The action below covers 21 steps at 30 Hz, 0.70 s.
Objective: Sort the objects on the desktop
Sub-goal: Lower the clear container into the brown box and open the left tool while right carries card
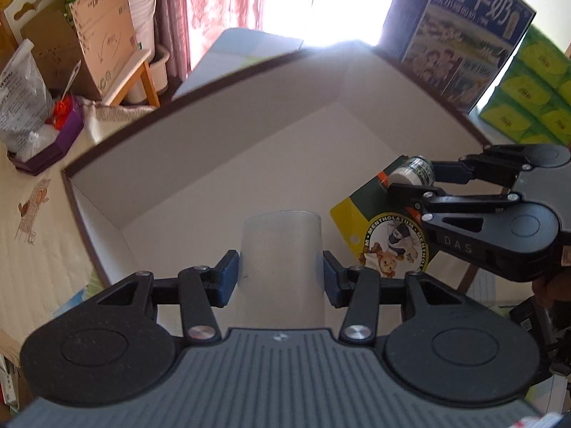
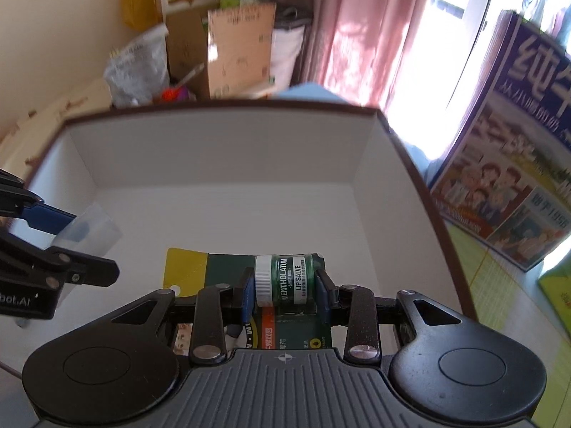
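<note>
Pinching two items above the white box (image 2: 221,157).
Clamping the lip salve jar (image 2: 283,280) sideways in the right gripper (image 2: 284,294); squeezing the translucent cup (image 1: 282,249) in the left gripper (image 1: 280,278).

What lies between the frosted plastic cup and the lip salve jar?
Only bare white box floor between cup and jar, right wrist view.

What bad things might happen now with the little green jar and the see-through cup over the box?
The right gripper pinches only the lip salve jar, while its backing card hangs loose, so the pack might twist or catch on the box rim. The left gripper squeezes a thin clear cup, which may dent or slip. Both grippers are close together and might bump.
</note>
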Tool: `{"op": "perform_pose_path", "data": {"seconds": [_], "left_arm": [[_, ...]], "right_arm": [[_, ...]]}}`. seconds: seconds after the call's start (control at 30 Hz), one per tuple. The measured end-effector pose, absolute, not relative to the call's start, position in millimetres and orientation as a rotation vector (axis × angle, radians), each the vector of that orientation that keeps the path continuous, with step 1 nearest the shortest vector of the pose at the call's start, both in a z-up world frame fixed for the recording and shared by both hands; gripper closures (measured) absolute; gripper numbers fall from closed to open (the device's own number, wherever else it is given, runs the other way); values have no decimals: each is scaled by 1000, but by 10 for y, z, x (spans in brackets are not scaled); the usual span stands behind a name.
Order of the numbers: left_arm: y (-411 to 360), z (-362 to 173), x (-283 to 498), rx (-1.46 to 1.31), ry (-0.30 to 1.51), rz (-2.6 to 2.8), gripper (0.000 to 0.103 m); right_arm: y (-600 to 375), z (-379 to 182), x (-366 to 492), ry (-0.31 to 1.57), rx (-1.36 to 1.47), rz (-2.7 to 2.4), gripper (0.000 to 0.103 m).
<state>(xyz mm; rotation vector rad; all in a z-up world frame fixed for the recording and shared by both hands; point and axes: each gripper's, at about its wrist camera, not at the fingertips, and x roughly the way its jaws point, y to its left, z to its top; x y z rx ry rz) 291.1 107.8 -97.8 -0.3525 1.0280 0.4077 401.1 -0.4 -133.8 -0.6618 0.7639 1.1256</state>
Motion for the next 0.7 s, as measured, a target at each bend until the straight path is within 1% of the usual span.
{"op": "perform_pose_path", "data": {"seconds": [0.23,0.37,0.43,0.47,0.5,0.53,0.57,0.6,0.63,0.67,0.7], "left_arm": [[1025,-1230,3086,-340,1109,410,59],[1003,-1317,3129,-330,1148,405,59],[992,-1344,3137,-327,1160,410,59],[991,-1348,3133,-324,1162,414,59],[990,-1348,3130,-324,1164,414,58],[986,-1342,3122,-325,1163,415,53],[981,-1328,3112,-321,1160,415,47],[969,-1314,3110,-314,1157,414,43],[958,-1291,3104,-303,1152,422,36],[948,-1268,3091,-290,1147,431,32],[944,-1247,3086,-283,1142,437,31]], "right_arm": [[62,-1535,4207,832,-731,1124,71],[74,-1533,4242,825,-736,1143,71],[76,-1501,4236,817,-736,1148,63],[70,-1489,4231,801,-742,1144,46],[58,-1474,4222,779,-744,1142,32],[36,-1457,4213,760,-740,1144,29],[15,-1435,4217,753,-727,1153,27],[-3,-1423,4222,757,-719,1157,26],[-12,-1406,4210,759,-714,1157,25],[-40,-1390,4197,754,-709,1158,23],[-49,-1361,4177,746,-705,1159,20]]}}
